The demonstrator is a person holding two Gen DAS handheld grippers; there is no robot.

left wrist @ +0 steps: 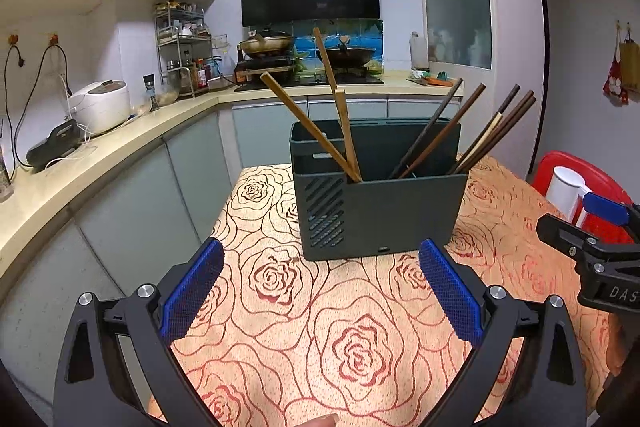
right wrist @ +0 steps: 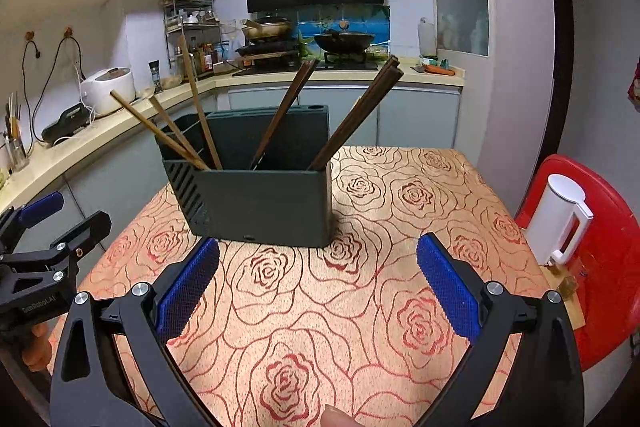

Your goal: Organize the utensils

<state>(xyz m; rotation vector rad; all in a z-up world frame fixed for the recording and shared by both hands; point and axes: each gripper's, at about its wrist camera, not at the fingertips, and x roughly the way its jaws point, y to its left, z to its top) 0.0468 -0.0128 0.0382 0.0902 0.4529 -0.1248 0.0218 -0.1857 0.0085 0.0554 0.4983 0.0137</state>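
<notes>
- Dark green rectangular plastic utensil holder (left wrist: 380,211) stands upright on the table with the rose-patterned orange cloth (left wrist: 320,327).
- Light bamboo chopsticks (left wrist: 316,131) lean in the holder's left compartment; dark brown wooden chopsticks (left wrist: 480,139) lean in its right part.
- Left gripper (left wrist: 320,291), nearer than the holder, jaws spread wide, empty.
- Right gripper (right wrist: 318,287), likewise nearer than the holder, spread wide, empty.
- White plastic jug (right wrist: 560,223) rests on a red chair to the holder's right.

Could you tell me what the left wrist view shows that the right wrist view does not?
Only the left view shows the right gripper at its edge and red cloths hanging on the wall. Only the right view shows the left gripper and the whole white jug. Both show the dark holder with chopsticks on the rose-patterned table, both grippers open.
</notes>
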